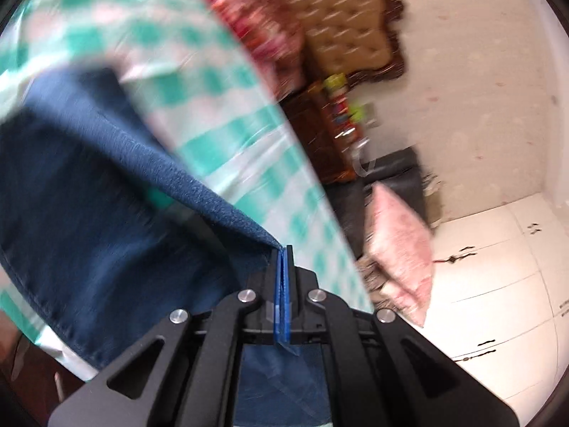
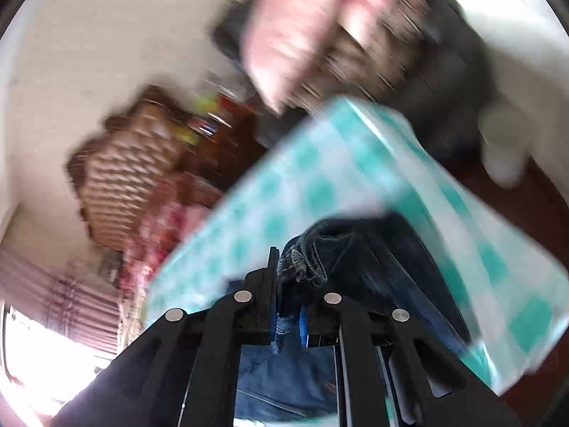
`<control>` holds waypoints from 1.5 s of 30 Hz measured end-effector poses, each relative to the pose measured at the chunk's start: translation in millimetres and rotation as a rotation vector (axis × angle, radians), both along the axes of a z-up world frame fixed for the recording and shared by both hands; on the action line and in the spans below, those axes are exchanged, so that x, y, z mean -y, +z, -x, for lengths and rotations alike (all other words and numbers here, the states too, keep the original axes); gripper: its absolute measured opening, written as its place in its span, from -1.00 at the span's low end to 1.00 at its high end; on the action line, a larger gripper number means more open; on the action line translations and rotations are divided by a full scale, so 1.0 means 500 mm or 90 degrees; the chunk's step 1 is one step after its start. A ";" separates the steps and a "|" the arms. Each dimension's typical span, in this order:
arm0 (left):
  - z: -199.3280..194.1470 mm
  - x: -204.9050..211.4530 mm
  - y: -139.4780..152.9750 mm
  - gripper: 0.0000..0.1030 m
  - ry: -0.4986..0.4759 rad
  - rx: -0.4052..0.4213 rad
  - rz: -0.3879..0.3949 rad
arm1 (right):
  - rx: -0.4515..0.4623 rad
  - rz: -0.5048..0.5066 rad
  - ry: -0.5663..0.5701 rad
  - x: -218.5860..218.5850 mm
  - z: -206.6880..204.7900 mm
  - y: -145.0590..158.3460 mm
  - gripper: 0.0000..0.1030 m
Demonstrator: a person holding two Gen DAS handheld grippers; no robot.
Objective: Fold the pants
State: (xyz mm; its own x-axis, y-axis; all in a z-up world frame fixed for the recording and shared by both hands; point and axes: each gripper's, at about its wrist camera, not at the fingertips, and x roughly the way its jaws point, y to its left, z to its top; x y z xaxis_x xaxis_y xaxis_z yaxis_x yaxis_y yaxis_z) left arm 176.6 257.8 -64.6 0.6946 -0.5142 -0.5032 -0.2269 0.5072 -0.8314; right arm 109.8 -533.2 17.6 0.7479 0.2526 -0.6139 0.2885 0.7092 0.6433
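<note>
Dark blue denim pants [image 1: 89,195] hang in the left wrist view over a table with a green-and-white checked cloth [image 1: 220,85]. My left gripper [image 1: 283,249] is shut on an edge of that fabric, which stretches up and left from the blue pads. In the right wrist view, the pants [image 2: 341,249] show a bunched hem or waistband. My right gripper [image 2: 290,267] is shut on that thick bunch, and more denim hangs below the jaws. Both views are blurred by motion.
A pink cushion [image 1: 402,245] leans on a dark sofa [image 1: 394,178] to the right of the table. A tufted headboard [image 1: 348,25], a cluttered wooden shelf [image 1: 338,124] and white cabinets [image 1: 498,284] stand beyond. The checked table's edge [image 2: 355,106] runs close ahead.
</note>
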 end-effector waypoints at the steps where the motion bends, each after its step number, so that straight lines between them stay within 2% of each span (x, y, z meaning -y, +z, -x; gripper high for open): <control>1: 0.021 -0.004 0.028 -1.00 0.006 0.021 -0.006 | 0.014 0.009 0.005 -0.001 0.009 0.024 -0.80; 2: 0.045 -0.008 0.039 -1.00 0.009 0.030 -0.011 | 0.012 0.017 0.007 -0.001 0.021 0.031 -0.80; 4: 0.115 -0.022 0.031 -1.00 0.011 0.026 -0.019 | -0.029 0.031 0.001 0.009 0.050 -0.003 -0.80; 6: 0.174 -0.018 -0.018 -1.00 -0.003 -0.006 -0.011 | -0.099 0.042 0.000 0.025 0.080 -0.082 -0.80; 10: 0.247 -0.009 -0.172 -1.00 -0.014 -0.115 0.020 | -0.224 0.025 -0.017 0.042 0.119 -0.250 -0.80; 11: 0.250 -0.007 -0.195 -1.00 -0.015 -0.128 0.028 | -0.249 0.032 -0.020 0.039 0.123 -0.282 -0.80; 13: 0.248 -0.002 -0.220 -1.00 -0.012 -0.143 0.024 | -0.272 0.060 -0.019 0.029 0.115 -0.311 -0.80; 15: 0.234 -0.006 -0.216 -1.00 -0.011 -0.137 0.028 | -0.254 0.062 -0.020 0.026 0.105 -0.293 -0.80; 16: 0.229 -0.008 -0.197 -1.00 -0.011 -0.120 0.023 | -0.226 0.061 -0.017 0.028 0.101 -0.275 -0.80; 18: 0.227 -0.002 -0.161 -1.00 -0.014 -0.089 0.005 | -0.151 0.081 -0.004 0.015 0.105 -0.202 -0.81; 19: 0.231 -0.001 -0.154 -1.00 -0.013 -0.084 -0.001 | -0.143 0.093 -0.007 0.013 0.109 -0.189 -0.81; 21: 0.241 0.002 -0.169 -1.00 -0.012 -0.098 0.000 | -0.167 0.128 -0.020 0.013 0.111 -0.199 -0.81; 24: 0.250 0.009 -0.225 -1.00 -0.008 -0.137 0.028 | -0.259 0.142 -0.026 0.020 0.105 -0.287 -0.82; 25: 0.254 0.007 -0.235 -0.99 -0.007 -0.134 0.031 | -0.271 0.153 -0.026 0.017 0.106 -0.306 -0.81; 27: 0.256 -0.004 -0.248 -0.95 -0.004 -0.126 0.046 | -0.262 0.186 -0.030 0.000 0.103 -0.308 -0.81; 28: 0.251 -0.018 -0.254 -0.88 0.010 -0.118 0.055 | -0.264 0.190 -0.033 -0.003 0.099 -0.308 -0.81; 30: 0.242 -0.051 -0.265 -0.46 0.036 -0.097 0.086 | -0.272 0.213 -0.036 -0.010 0.097 -0.310 -0.81; 31: 0.239 -0.074 -0.269 -0.40 0.057 -0.092 0.090 | -0.274 0.228 -0.036 -0.015 0.099 -0.310 -0.81; 35: 0.233 -0.186 -0.261 -0.39 0.155 -0.068 0.050 | -0.283 0.265 -0.037 -0.024 0.113 -0.311 -0.81; 37: 0.217 -0.225 -0.259 -0.39 0.173 -0.068 0.030 | -0.288 0.269 -0.038 -0.022 0.092 -0.315 -0.80; 39: 0.191 -0.250 -0.262 -0.37 0.173 -0.082 0.028 | -0.292 0.270 -0.040 -0.021 0.089 -0.314 -0.80; 43: 0.142 -0.258 -0.290 -0.39 0.149 -0.152 0.032 | -0.294 0.276 -0.043 -0.024 0.089 -0.314 -0.79; 44: 0.135 -0.255 -0.288 -0.46 0.152 -0.152 0.038 | -0.293 0.275 -0.044 -0.024 0.090 -0.314 -0.78; 45: 0.125 -0.254 -0.284 -0.65 0.147 -0.151 0.036 | -0.292 0.275 -0.045 -0.024 0.091 -0.314 -0.78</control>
